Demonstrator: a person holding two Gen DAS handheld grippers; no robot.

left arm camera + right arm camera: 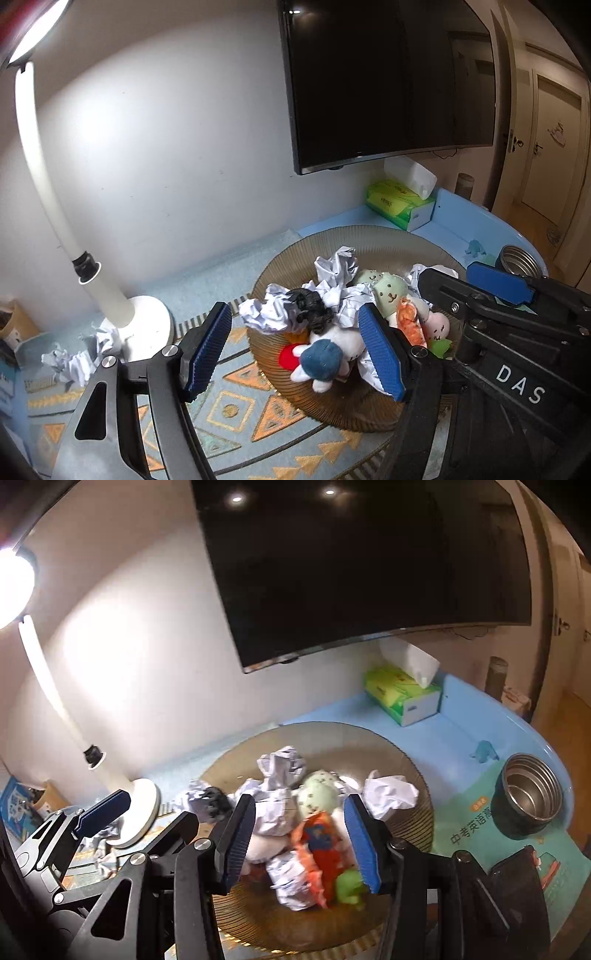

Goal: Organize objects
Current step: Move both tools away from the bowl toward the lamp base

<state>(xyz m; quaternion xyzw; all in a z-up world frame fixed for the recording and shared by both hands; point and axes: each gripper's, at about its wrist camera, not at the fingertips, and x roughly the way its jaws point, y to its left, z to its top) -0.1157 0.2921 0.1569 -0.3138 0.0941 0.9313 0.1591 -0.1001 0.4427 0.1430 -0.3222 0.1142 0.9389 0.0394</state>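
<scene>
- A white desk lamp (110,295) stands at the left on a round, smooth base, its tubular stem bending up to a glaring head; one crumpled paper ball (79,356) lies loose just beside that base.
- The surface (236,410) is covered there by a woven, pale blue mat with orange triangle and diamond patterns; farther right it turns to smooth light blue with a raised, rounded edge.
- The left gripper (295,350) has black metal arms and ribbed blue pads; its jaws stand about half open and hold nothing, poised over the near left rim of the plate.
- A wide, round plate (369,240) of brownish translucent glass, finely ribbed from centre to rim, holds the pile: creased white paper wads (338,264), a fuzzy black curly clump (310,304), a white plush toy with a blue round head (321,360) and red patch, a pale green plush bear (388,291), a pink plush, and an orange-red crinkly wrapper (319,849).
- The right gripper (299,842) has its jaws partly open; the wrapper lies between the pads, though no pad visibly presses on it.
- Bare plate shows only along the far rim; the near half is crowded.
- Behind the plate, a green tissue box (402,696) with a sheet sticking up sits against the wall under a dark, glossy television (351,565).
- At the right, an open steel-lined black cup (528,794) stands on a printed teal booklet (476,830), near the surface's curved edge.
</scene>
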